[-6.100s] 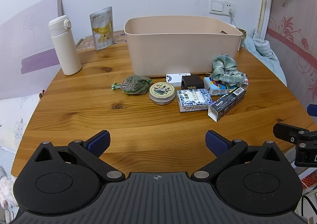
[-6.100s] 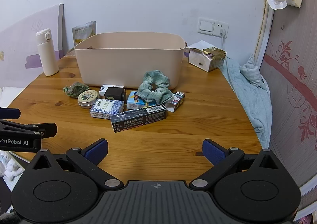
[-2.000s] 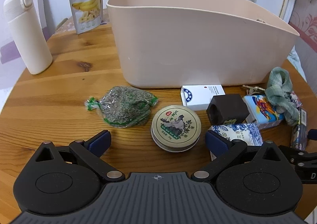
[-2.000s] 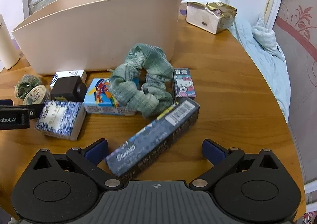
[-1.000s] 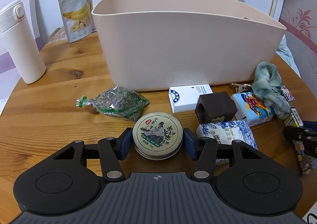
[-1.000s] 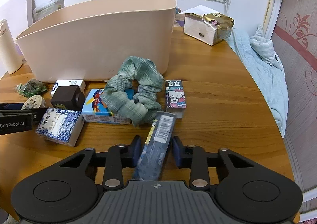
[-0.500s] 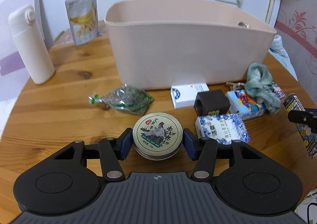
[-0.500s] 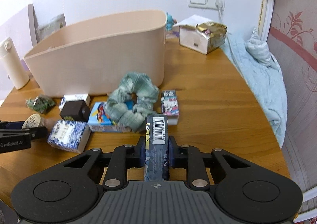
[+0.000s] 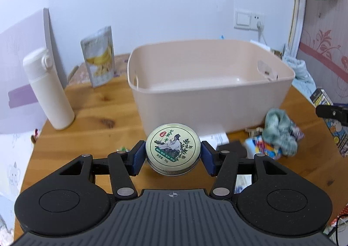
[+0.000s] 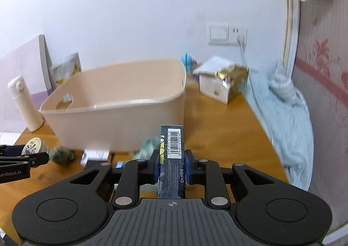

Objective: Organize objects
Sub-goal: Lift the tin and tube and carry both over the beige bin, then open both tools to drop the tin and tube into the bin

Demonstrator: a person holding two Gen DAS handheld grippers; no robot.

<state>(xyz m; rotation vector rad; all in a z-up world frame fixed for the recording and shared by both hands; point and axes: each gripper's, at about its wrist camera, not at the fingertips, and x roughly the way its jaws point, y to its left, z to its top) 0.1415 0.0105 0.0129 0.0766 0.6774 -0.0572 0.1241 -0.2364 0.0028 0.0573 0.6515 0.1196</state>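
Observation:
My left gripper (image 9: 173, 155) is shut on a round cream tin (image 9: 173, 148) with a green printed lid, held in the air above the wooden table (image 9: 91, 111). My right gripper (image 10: 172, 165) is shut on a long dark box (image 10: 172, 154) with a barcode, lifted end-forward. The beige plastic bin (image 9: 208, 85) stands just beyond both, its inside bare where I see it. On the table before the bin lie a green scrunchie (image 9: 280, 130), a colourful box (image 9: 261, 148), a white box (image 9: 214, 138), a dark cube (image 9: 231, 147) and a bag of green herbs (image 10: 62, 154).
A white bottle (image 9: 49, 89) and a banana snack pouch (image 9: 99, 56) stand at the left rear. A white and gold box (image 10: 224, 85) sits right of the bin. A light blue cloth (image 10: 285, 115) drapes over the table's right edge. A wall socket's cord (image 10: 245, 67) hangs down.
Both grippers have risen from the table with the tin and the long box in them. The bin's inside now shows from above, and the remaining items lie lower in view.

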